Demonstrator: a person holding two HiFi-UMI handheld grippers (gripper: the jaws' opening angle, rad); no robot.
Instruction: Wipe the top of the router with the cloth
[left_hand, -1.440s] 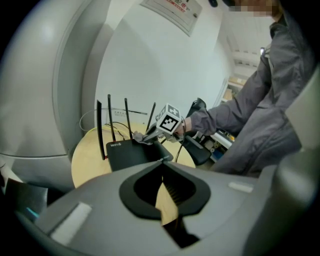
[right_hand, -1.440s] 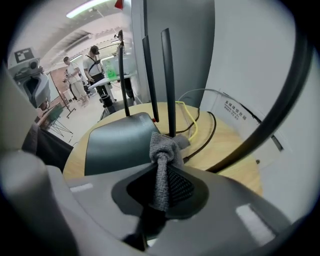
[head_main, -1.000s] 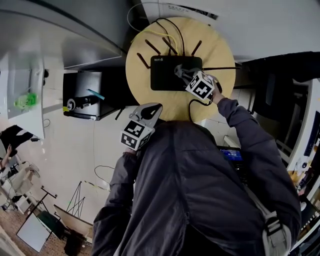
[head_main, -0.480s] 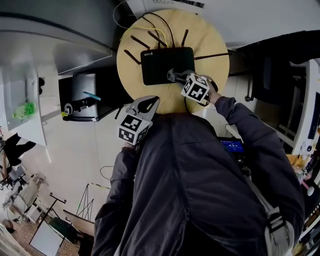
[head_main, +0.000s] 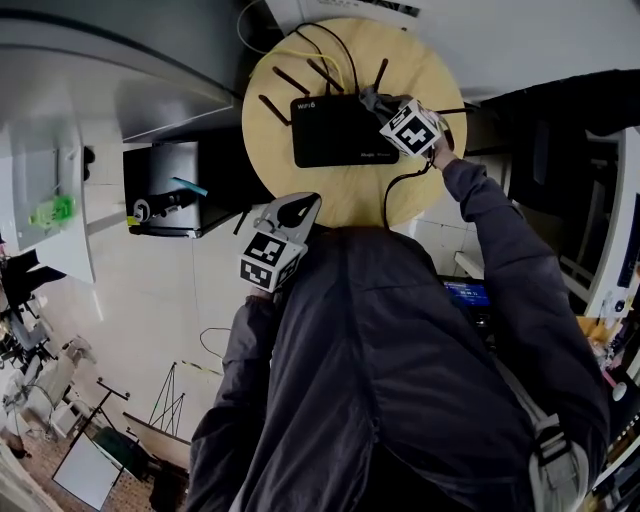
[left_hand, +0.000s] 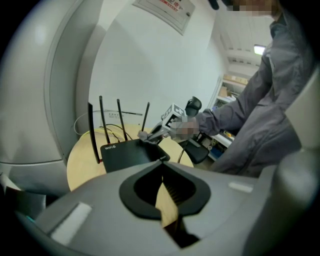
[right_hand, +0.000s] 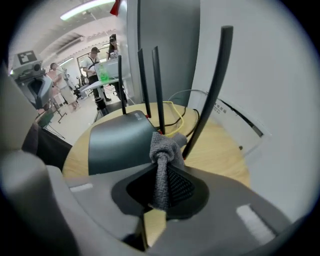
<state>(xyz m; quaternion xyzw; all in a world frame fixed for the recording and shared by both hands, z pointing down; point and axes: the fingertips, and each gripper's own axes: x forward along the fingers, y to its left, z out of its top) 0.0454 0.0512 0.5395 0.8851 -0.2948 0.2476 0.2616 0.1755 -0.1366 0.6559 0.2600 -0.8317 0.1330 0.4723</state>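
**Status: Cloth at Rear Right Corner of Router Top**

1. Work surface. The router, a flat black unit, lies on a round wooden table. Its antennas stand upright along the rear edge. A yellow cable and some dark cables run from the back of the unit across the table.

2. Right gripper. The right gripper is extended over the far right part of the router. Its jaws are clamped on the grey cloth. The cloth runs as a narrow strip between the jaws and ends in a bunched wad past the tips. The wad sits at the rear right corner of the router top, just beside the bases of the antennas. The right gripper view shows the wad against the rear edge of the top panel, with the nearest antenna rising close on its right. A black cord hangs from this gripper across the near side of the table.

3. Left gripper. The left gripper is held at the near edge of the table, close to the person's chest and well apart from the router. Its jaws are closed together with nothing between them. It points toward the router.
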